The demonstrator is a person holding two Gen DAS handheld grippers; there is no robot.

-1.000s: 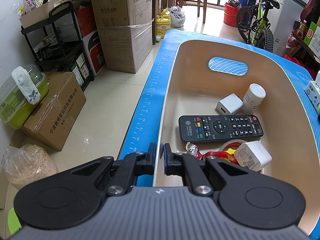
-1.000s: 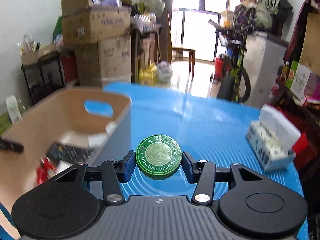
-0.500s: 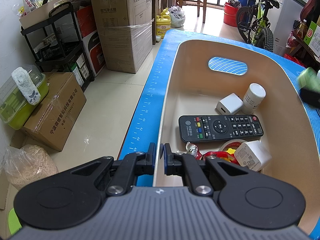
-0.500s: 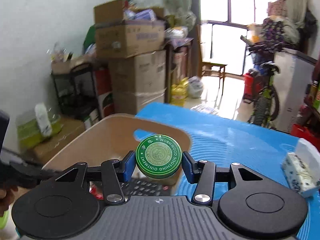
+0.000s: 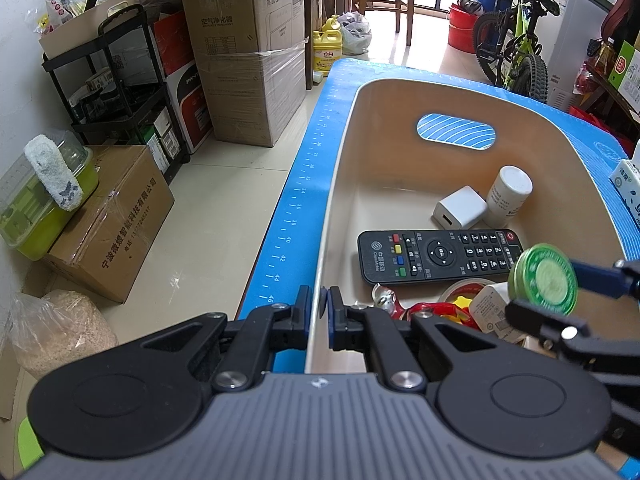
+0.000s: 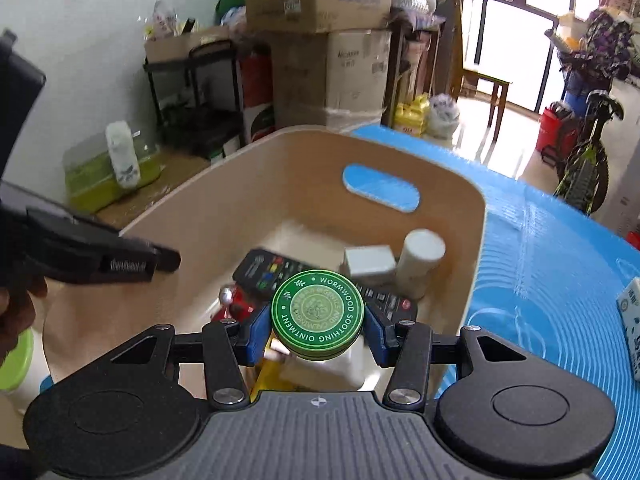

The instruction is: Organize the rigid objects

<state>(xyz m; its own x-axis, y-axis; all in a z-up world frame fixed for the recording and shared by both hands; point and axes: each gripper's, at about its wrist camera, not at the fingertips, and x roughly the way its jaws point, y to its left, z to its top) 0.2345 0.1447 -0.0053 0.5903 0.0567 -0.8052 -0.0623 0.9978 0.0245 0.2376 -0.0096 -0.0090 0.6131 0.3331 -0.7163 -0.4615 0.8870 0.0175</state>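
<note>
Green ointment tin (image 6: 317, 314) sat clenched in the right gripper (image 6: 316, 326) above the bin (image 5: 400, 92), whose wall the left gripper (image 5: 318, 312) pinched; released there, it might clatter onto the remote (image 5: 440, 256).

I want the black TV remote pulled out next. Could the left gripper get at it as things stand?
Probably not yet. The left gripper is shut on the beige plastic bin's near wall. The black TV remote lies uncovered, but the right gripper, holding the round green ointment tin, hovers beside it.
</note>
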